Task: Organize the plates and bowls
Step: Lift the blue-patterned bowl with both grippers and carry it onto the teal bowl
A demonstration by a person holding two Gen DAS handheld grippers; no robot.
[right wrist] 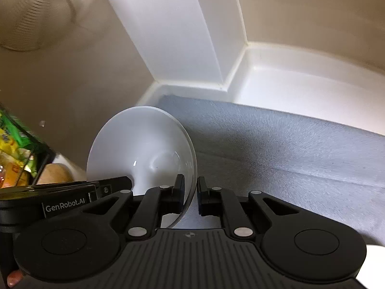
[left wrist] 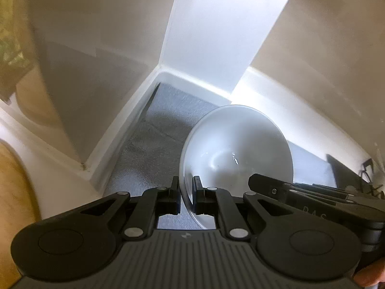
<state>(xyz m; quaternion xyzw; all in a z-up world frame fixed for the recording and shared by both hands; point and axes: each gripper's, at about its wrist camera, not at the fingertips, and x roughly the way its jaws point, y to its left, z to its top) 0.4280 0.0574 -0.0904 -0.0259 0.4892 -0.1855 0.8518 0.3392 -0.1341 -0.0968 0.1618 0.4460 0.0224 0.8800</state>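
A white bowl (left wrist: 237, 147) is held by its rim between both grippers, above the grey liner (left wrist: 154, 144) of a white cupboard shelf. My left gripper (left wrist: 186, 192) is shut on the bowl's left rim. My right gripper (right wrist: 191, 193) is shut on the same bowl (right wrist: 142, 144) at its right rim. Each gripper shows in the other's view as a black body, the right gripper (left wrist: 312, 192) at the right of the left wrist view and the left gripper (right wrist: 60, 197) at the left of the right wrist view. No plates are in view.
White cupboard walls and a white corner post (right wrist: 182, 38) stand behind the shelf. A raised white ledge (right wrist: 300, 82) runs along the back right. Colourful packets (right wrist: 12, 149) in a dark rack sit at the far left. A tan surface (left wrist: 14, 192) lies left.
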